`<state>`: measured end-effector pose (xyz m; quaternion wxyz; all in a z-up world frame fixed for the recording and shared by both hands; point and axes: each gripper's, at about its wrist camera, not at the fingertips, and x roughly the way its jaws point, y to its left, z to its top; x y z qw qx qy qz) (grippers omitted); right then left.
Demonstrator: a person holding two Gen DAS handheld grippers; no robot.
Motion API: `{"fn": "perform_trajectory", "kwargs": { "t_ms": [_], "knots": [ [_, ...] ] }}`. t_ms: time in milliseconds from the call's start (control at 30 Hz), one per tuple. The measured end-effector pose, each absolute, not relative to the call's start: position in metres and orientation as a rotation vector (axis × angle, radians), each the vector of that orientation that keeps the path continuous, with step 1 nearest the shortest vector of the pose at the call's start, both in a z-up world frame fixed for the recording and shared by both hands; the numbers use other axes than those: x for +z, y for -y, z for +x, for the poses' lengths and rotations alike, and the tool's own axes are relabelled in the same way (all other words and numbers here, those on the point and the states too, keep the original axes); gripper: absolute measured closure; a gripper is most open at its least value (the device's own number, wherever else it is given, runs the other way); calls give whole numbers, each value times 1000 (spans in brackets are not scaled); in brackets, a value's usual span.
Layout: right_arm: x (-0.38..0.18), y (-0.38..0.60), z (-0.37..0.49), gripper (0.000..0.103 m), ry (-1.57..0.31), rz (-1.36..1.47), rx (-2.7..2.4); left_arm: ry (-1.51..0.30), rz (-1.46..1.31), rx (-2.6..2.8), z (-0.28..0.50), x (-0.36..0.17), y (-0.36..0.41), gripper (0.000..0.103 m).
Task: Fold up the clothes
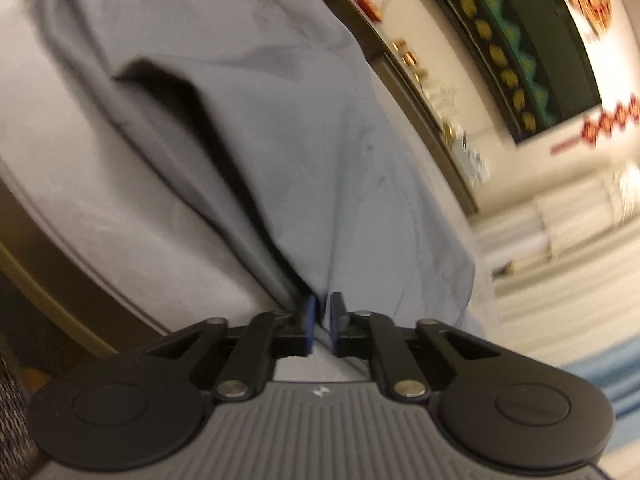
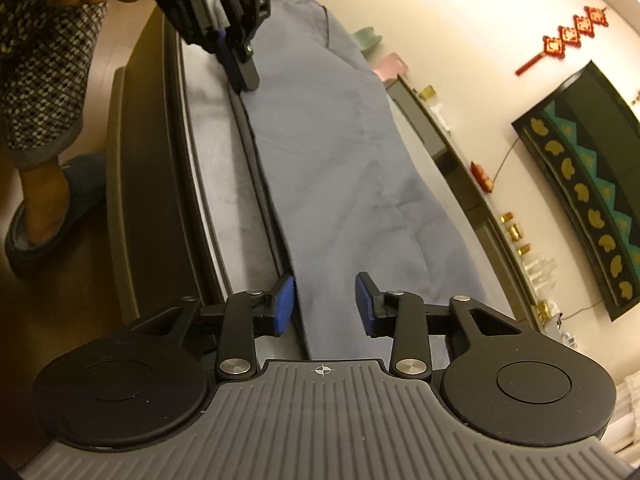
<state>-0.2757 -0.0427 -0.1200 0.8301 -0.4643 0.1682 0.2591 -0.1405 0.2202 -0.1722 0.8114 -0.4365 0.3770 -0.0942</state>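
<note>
A grey-blue garment [image 1: 288, 152] lies spread on a grey table top [image 1: 120, 216]. My left gripper [image 1: 323, 316] is shut on the garment's near edge, with cloth pinched between the blue pads. In the right wrist view the same garment [image 2: 340, 168] runs along the table [image 2: 224, 184], and the left gripper [image 2: 245, 80] grips its far edge. My right gripper [image 2: 325, 304] is open, its fingers either side of the garment's near edge, with nothing clamped.
The table's dark rim [image 2: 160, 200] runs along the left. The person's slippered foot [image 2: 44, 216] stands on the wood floor beside it. A long shelf with small ornaments [image 2: 516, 236] and a dark framed wall hanging [image 2: 592, 208] lie beyond the table.
</note>
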Motion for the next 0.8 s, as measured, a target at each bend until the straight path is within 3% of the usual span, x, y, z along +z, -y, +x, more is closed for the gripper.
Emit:
{"fn": "perform_trajectory", "kwargs": {
  "t_ms": [33, 133, 333, 567, 667, 733, 800],
  "knots": [
    [-120, 43, -276, 62, -358, -982, 549, -795, -956, -192, -141, -172, -223, 58],
    [-120, 43, -275, 60, -368, -985, 545, -771, -1024, -156, -145, -172, -231, 45],
    [-116, 48, -269, 57, -405, -958, 537, -762, -1146, -131, -137, -186, -250, 44],
    [-112, 49, -256, 53, -454, -890, 506, -769, -1102, -27, -90, -182, -272, 44],
    [-108, 57, -254, 51, -484, -822, 489, -768, -1056, -14, -78, -177, -273, 52],
    [-105, 65, -257, 49, -491, -780, 480, -762, -1019, -42, -75, -174, -270, 78],
    [-107, 71, -267, 46, -486, -776, 480, -749, -972, -74, -76, -169, -268, 91]
  ]
}}
